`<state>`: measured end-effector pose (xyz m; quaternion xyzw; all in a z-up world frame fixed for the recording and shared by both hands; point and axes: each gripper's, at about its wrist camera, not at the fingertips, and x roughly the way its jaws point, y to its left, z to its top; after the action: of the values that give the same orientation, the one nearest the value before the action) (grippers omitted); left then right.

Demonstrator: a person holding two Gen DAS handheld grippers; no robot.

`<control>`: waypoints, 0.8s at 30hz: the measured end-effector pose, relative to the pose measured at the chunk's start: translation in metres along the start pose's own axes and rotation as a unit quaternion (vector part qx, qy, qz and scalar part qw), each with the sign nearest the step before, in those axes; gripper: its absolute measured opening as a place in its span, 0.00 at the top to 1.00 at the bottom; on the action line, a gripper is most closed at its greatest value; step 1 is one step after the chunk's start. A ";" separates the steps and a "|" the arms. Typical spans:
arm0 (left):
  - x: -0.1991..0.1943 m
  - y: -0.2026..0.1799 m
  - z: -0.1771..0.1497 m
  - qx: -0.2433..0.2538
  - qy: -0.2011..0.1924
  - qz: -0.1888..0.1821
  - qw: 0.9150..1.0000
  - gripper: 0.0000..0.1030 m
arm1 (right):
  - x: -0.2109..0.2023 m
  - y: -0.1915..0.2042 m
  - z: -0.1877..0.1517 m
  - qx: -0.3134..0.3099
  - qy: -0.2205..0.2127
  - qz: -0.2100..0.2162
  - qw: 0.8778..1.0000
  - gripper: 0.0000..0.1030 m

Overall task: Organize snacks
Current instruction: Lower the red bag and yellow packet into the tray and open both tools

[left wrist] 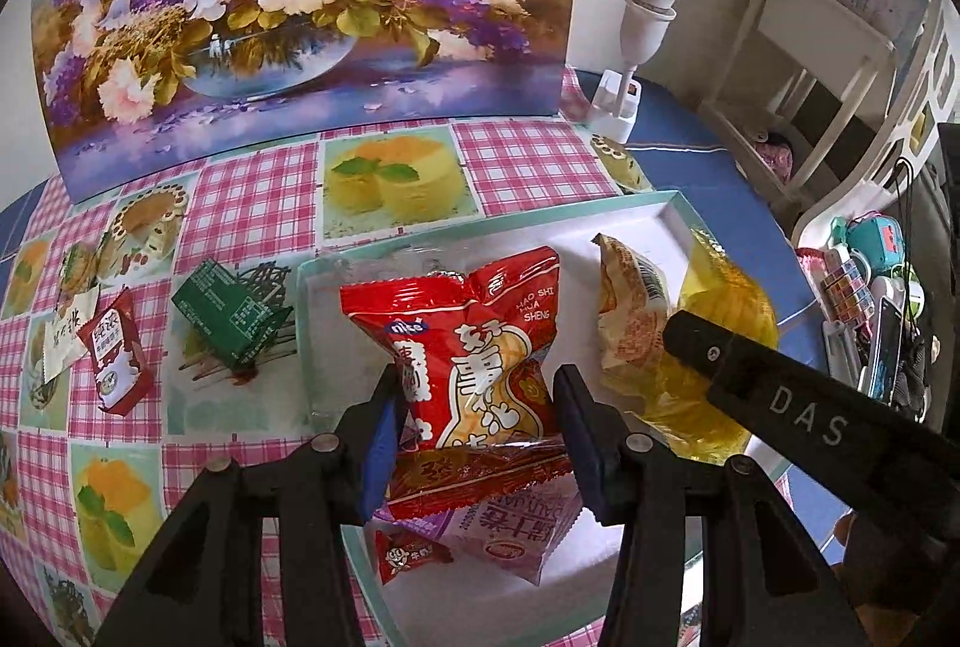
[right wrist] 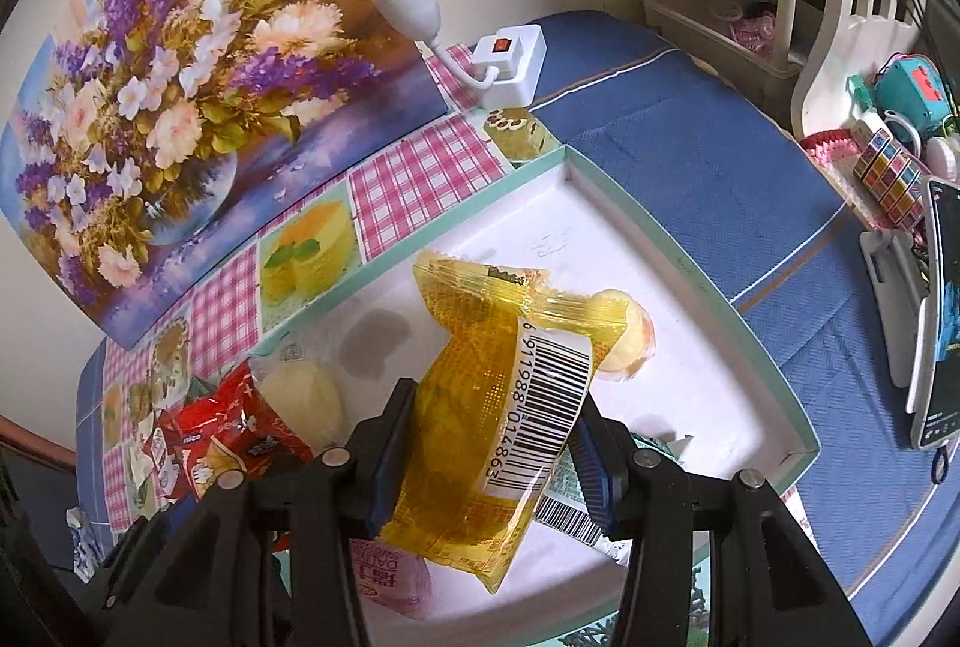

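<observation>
Snacks are filling the tray: left claw is grasping a red packet, right claw a yellow packet, both over it. Left of the left claw, a green packet and small red packet are still waiting.

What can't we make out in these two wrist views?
- Left wrist: pink packet mostly hidden under the red peanut packet held in the left gripper.
- Right wrist: packets beneath the yellow packet in the right gripper, hidden by it and the jaws.
- Both: the tray near edge, behind the grippers.

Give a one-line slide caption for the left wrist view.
Left tongs grip a red peanut packet above the white tray; green packet waits outside.
</observation>
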<state>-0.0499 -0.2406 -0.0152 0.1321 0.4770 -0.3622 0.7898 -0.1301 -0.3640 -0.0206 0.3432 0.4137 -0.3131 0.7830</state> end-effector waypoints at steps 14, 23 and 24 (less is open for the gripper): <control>-0.003 -0.002 0.001 -0.003 0.002 -0.005 1.000 0.35 | 0.004 -0.002 -0.002 0.001 0.004 -0.003 1.000 0.49; -0.004 0.010 0.000 -0.023 0.010 0.011 1.000 0.31 | 0.004 -0.004 0.000 0.009 0.002 -0.013 1.000 0.38; -0.003 0.012 0.000 -0.026 0.011 0.012 1.000 0.30 | 0.004 -0.004 0.000 0.011 0.002 -0.013 1.000 0.35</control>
<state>-0.0427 -0.2309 -0.0140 0.1214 0.4935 -0.3383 0.7920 -0.1313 -0.3671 -0.0254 0.3468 0.4164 -0.3269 0.7742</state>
